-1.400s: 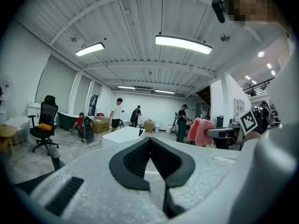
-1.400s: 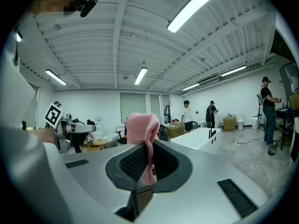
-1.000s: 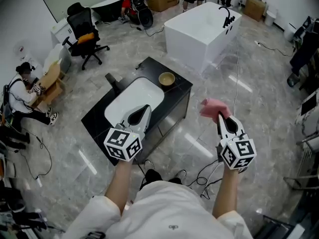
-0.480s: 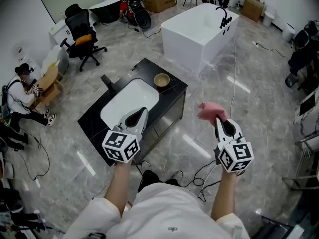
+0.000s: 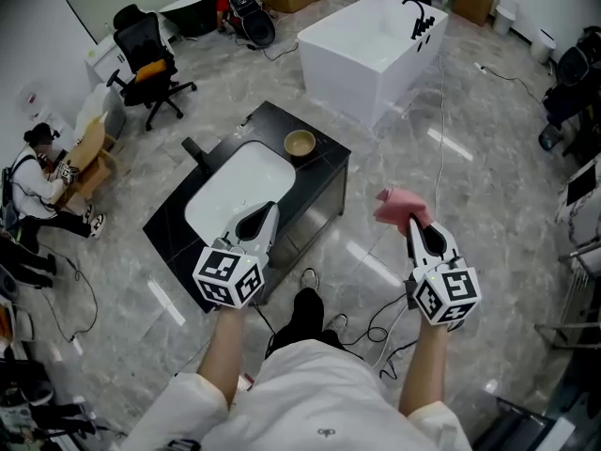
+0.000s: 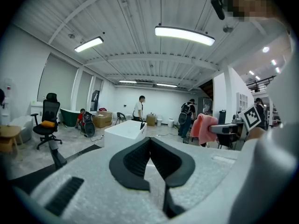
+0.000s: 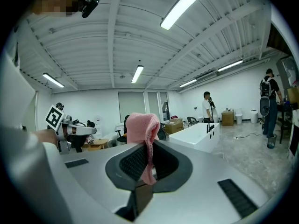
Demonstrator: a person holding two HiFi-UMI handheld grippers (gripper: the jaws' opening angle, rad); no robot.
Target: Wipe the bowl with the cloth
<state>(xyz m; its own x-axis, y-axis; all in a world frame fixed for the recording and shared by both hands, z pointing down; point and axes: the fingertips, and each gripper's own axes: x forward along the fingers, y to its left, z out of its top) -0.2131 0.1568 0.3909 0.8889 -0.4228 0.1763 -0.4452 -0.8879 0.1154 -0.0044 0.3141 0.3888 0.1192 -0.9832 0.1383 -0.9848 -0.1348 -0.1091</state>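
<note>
**Cloth's in the right gripper, bowl sits untouched on the counter**

This is a big open room with a grey marble-look floor [image 5: 488, 214]. The biggest thing in it is a white freestanding bathtub [image 5: 371, 50] near the top of the head view. Closer in there's a black counter [image 5: 324, 163] with a white sink [image 5: 235, 191] set into it and a dark faucet [image 5: 195, 148] on its left side. Off to the left are a black office chair [image 5: 146, 59] and a person sitting on the floor [image 5: 38, 181] by a cardboard box.

The left gripper [image 5: 267, 211] hangs over the near end of the sink. Its own view shows the jaws closed tip to tip with nothing between them.

The right gripper [image 5: 414, 225] is out over bare floor to the right of the counter, level with the left one. Its jaws are clamped on the pink cloth [image 5: 402, 205]. In its own view the fabric bunches up above the tips and a strip hangs down between the pads.

The bowl [image 5: 300, 144] is small and tan-coloured. It stands upright on the black top at the counter's far corner, just beside the sink rim. It's past the sink from the left gripper, and up and to the left of the cloth, well apart from both. Nothing is touching it.
</note>
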